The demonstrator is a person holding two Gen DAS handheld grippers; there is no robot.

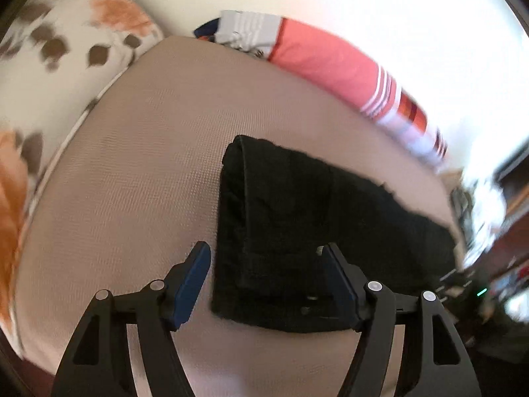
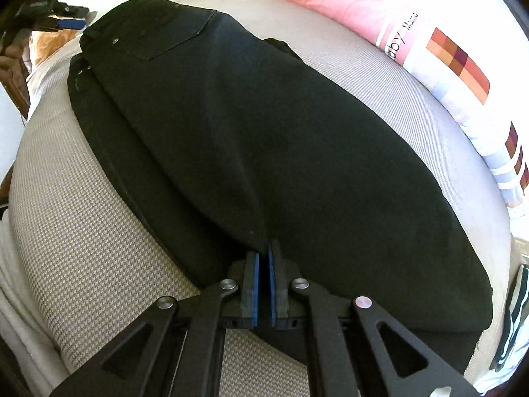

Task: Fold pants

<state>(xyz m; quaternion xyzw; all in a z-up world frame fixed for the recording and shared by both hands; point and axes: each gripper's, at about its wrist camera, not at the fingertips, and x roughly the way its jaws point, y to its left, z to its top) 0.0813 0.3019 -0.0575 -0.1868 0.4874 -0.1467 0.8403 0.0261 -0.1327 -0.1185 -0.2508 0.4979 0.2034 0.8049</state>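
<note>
Black pants (image 1: pixel 297 231) lie on a beige textured cushion (image 1: pixel 132 182). In the left wrist view my left gripper (image 1: pixel 264 264) is open and empty, its jaws spread over the near waist end. In the right wrist view the pants (image 2: pixel 264 132) stretch away, with a back pocket at the far end. My right gripper (image 2: pixel 263 258) is shut on a raised pinch of the pants fabric near the leg end, and the cloth pulls up into a ridge. The left gripper (image 2: pixel 62 21) shows at the far upper left, by the waistband.
A pink striped pillow (image 1: pixel 330 63) lies along the far edge and also shows in the right wrist view (image 2: pixel 396 33). A floral cushion (image 1: pixel 66 49) sits at the left. Furniture and clutter (image 1: pixel 489 248) stand beyond the right edge.
</note>
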